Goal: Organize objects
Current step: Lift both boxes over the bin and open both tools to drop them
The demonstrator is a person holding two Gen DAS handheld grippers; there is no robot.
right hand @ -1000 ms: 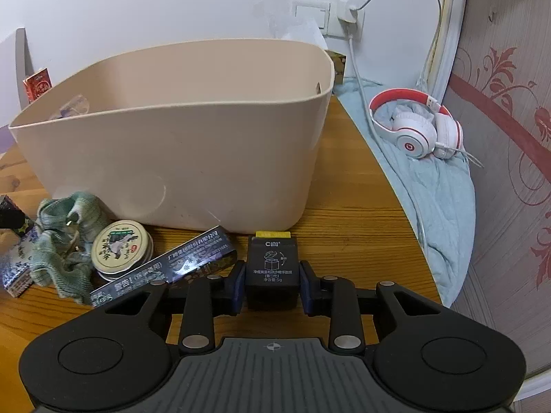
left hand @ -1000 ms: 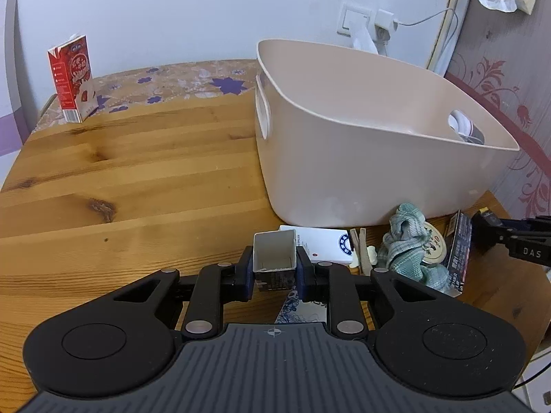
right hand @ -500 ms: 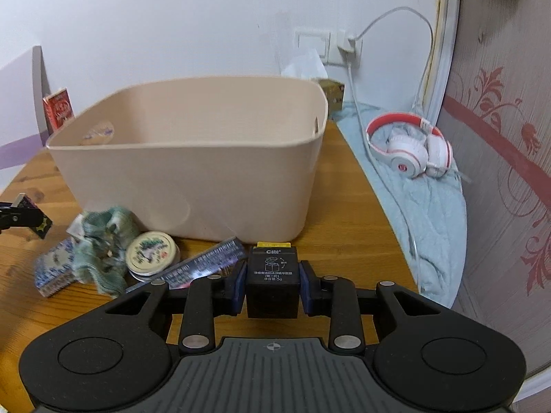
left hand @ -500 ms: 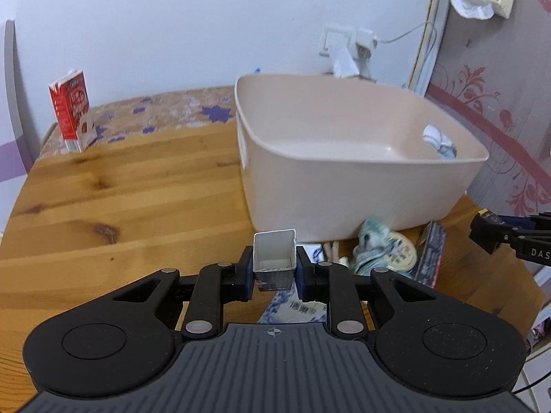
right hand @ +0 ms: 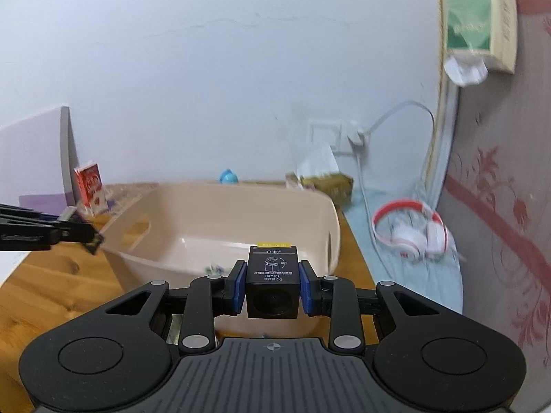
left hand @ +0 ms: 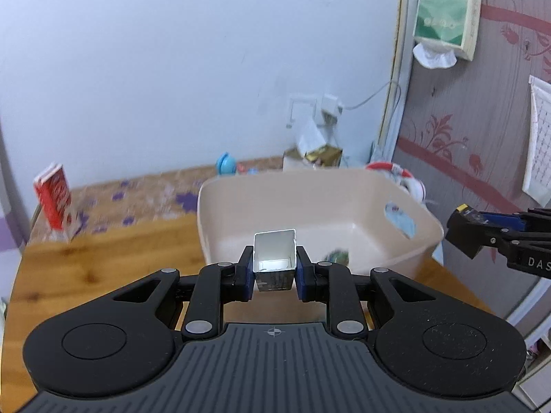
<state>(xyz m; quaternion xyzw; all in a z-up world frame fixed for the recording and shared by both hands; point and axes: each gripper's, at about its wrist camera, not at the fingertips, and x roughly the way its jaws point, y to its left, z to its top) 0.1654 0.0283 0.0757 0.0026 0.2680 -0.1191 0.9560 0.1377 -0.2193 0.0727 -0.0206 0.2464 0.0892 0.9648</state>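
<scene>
My left gripper (left hand: 274, 268) is shut on a small silver open-topped box (left hand: 274, 258), held above the near rim of the beige plastic bin (left hand: 361, 189). My right gripper (right hand: 272, 287) is shut on a small black box (right hand: 272, 285) with white print and a yellow tab, held over the near edge of the same bin (right hand: 241, 203). In the left wrist view the right gripper (left hand: 463, 229) shows at the right edge. In the right wrist view the left gripper (right hand: 86, 234) shows at the left edge. A small item lies on the bin floor, blurred.
The bin stands on a wooden table (left hand: 103, 258). A red carton (left hand: 53, 203) stands at the table's far left. Red and white headphones (right hand: 409, 234) lie on a blue cloth to the right. A blue round object (right hand: 229, 176) and a gold box (right hand: 327, 184) sit behind the bin.
Both grippers have risen with their boxes, from table level beside the bin to above its rim. The bin's inside now shows; the items in front of it have dropped out of sight.
</scene>
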